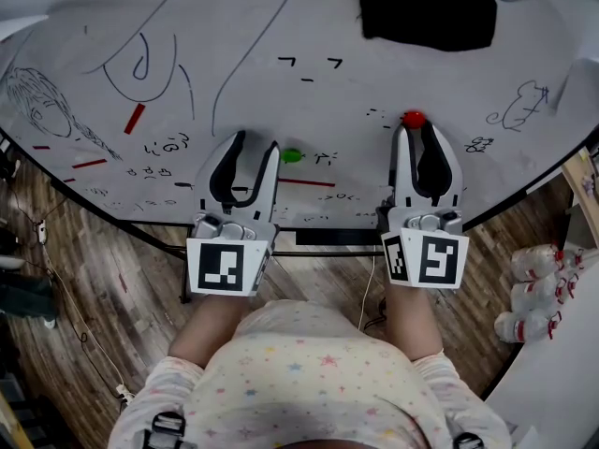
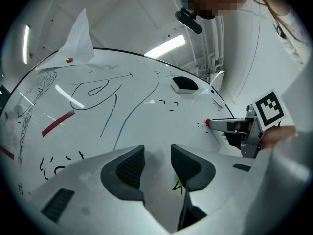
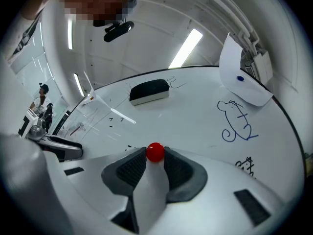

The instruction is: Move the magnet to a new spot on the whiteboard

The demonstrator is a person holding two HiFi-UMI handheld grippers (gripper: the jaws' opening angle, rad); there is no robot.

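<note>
A small round red magnet (image 1: pixel 413 118) sits on the scribbled whiteboard (image 1: pixel 309 26), below the black eraser. My right gripper (image 1: pixel 415 127) is shut on it; in the right gripper view the red magnet (image 3: pixel 155 152) is pinched between the two pad tips of that gripper (image 3: pixel 155 156). My left gripper (image 1: pixel 255 141) rests near the board's lower middle, open, with nothing between its pads (image 2: pixel 132 168). A green magnet (image 1: pixel 292 155) lies just right of it, and only a sliver of that green magnet (image 2: pixel 178 184) peeks out behind the right finger. The left gripper view also shows the red magnet (image 2: pixel 207 122).
A black eraser (image 1: pixel 427 14) sticks to the board's upper right. Red strip marks (image 1: pixel 135 118) lie at the left. A paper sheet (image 3: pixel 242 77) hangs at the board's far right edge. Toy bowling pins (image 1: pixel 538 293) stand on a white surface at the right, over a wooden floor.
</note>
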